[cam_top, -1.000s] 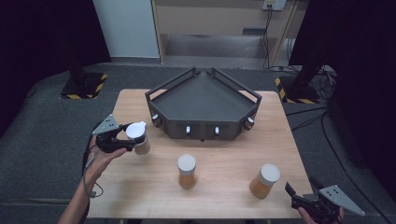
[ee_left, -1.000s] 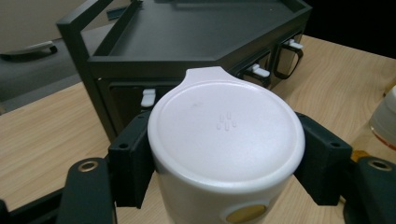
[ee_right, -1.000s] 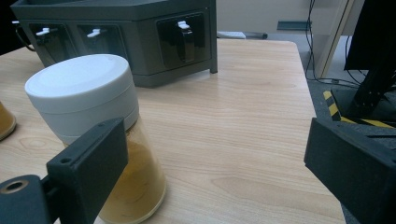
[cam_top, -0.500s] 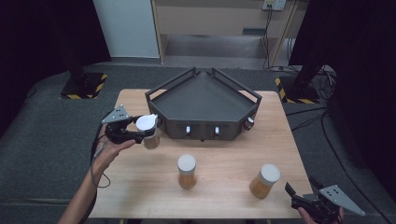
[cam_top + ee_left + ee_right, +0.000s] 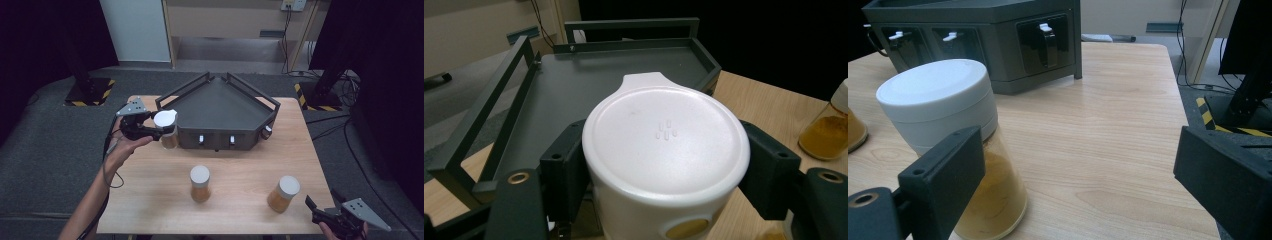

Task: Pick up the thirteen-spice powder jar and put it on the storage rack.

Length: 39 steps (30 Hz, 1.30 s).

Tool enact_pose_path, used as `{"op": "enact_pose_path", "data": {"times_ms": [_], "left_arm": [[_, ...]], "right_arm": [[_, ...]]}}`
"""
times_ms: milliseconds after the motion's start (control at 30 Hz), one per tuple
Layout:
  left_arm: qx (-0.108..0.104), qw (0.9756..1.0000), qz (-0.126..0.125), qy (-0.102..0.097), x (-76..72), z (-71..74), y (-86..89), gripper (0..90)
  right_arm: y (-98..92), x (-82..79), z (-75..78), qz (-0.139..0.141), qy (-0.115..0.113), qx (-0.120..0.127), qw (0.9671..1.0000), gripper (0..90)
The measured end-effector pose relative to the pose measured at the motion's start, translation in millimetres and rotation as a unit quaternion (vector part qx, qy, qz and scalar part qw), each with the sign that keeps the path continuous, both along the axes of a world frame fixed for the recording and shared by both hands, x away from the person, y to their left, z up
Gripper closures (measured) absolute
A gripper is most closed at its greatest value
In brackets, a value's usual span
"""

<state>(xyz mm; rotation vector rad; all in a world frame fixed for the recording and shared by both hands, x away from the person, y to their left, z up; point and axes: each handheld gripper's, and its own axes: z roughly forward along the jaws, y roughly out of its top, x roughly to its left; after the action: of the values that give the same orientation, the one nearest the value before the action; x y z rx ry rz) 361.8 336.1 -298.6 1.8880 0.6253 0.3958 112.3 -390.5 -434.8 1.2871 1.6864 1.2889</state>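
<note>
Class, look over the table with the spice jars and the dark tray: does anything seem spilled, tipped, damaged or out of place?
Nothing stands out. The two jars on the table stand upright with lids on, the left claw holds the third jar beside the dark tray, and no powder lies on the wood.

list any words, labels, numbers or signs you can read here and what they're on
No readable text in these pictures.
Jar lid held in the left tool: a few small raised marks, no letters or numbers.
Spice jars: no label visible.
Dark tray: no lettering visible.
Stand bases on the floor: yellow-and-black hazard stripes, no words.
</note>
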Motion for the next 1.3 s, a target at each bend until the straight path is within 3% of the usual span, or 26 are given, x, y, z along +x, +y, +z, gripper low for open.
{"op": "enact_pose_path", "data": {"times_ms": [300,833,1100,1300], "left_arm": [[-0.002,1.0000,0.000,0.004,16.1,17.3,-10.9,29.6],[0.004,0.9993,0.036,0.002,50.2,42.2,-36.4,29.7],[0.004,0.9983,0.059,0.005,65.8,40.1,-50.0,29.7],[-0.001,0.9961,0.089,0.002,72.9,30.8,-62.1,29.7]], "right_arm": [[-0.3,0.0,-0.2,0.000,0.000,0.001,1.0000,6.3],[-2.3,-0.1,-1.0,0.000,0.000,0.005,1.0000,6.3],[-3.0,0.0,-1.4,0.001,-0.001,0.007,1.0000,6.4],[-3.2,-0.5,-1.5,0.000,-0.002,0.008,1.0000,6.4]]}}
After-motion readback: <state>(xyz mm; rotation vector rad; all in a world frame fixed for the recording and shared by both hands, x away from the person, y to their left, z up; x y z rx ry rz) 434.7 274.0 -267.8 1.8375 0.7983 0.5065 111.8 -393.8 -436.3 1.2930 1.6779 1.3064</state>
